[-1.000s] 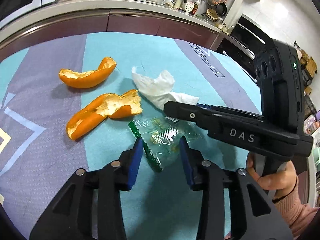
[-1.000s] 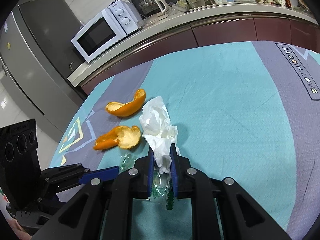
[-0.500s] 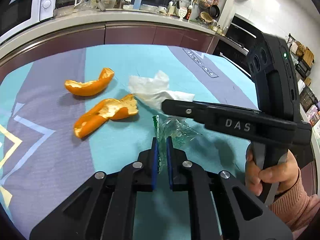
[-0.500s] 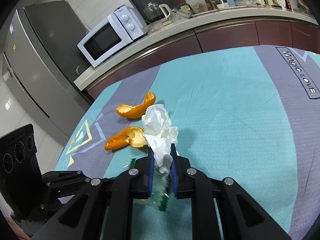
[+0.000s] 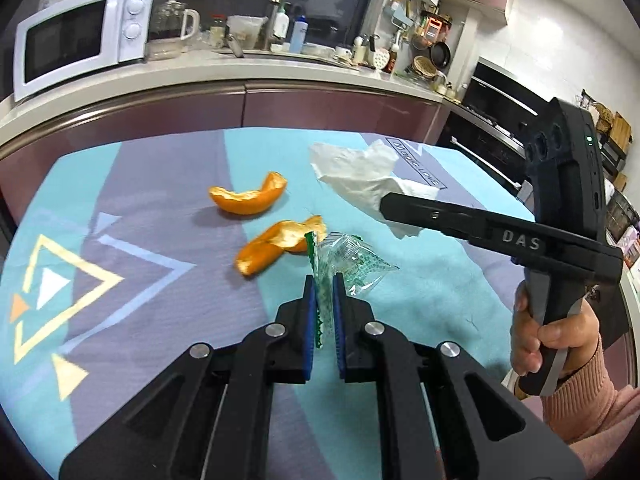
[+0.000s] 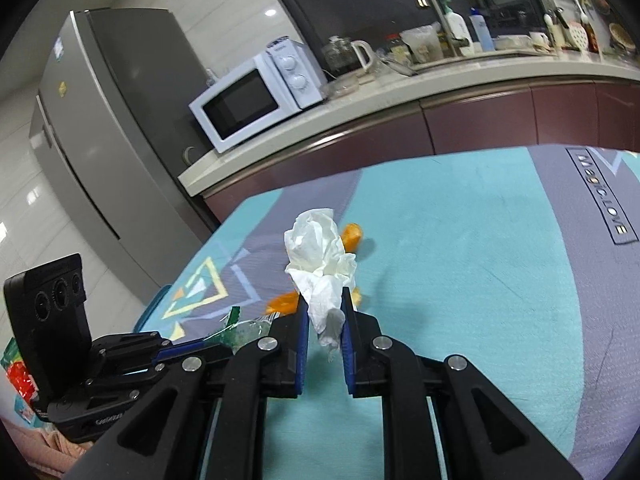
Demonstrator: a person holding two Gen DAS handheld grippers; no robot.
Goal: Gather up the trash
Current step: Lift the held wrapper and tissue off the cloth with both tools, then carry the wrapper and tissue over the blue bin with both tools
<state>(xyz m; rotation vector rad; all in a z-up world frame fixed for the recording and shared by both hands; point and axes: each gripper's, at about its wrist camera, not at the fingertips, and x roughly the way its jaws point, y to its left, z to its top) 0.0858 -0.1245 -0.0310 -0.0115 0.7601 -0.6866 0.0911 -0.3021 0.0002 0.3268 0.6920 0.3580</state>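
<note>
The left gripper (image 5: pixel 323 286) has its jaws pinched on the clear green-edged wrapper (image 5: pixel 348 260), and the right gripper (image 6: pixel 325 300) has its jaws clamped on the white tissue (image 6: pixel 320 256), probably so both scraps can be carried off together. A second ago the left jaws stood wide around the wrapper; they have since closed. Both pieces now hang above the tabletop (image 5: pixel 160 312), and two orange peels (image 5: pixel 250 200) remain ahead of the left jaws.

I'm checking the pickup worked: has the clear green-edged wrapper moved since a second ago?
Yes. The wrapper, pinched in the left gripper, has come up off the tablecloth, where both orange peels remain.
</note>
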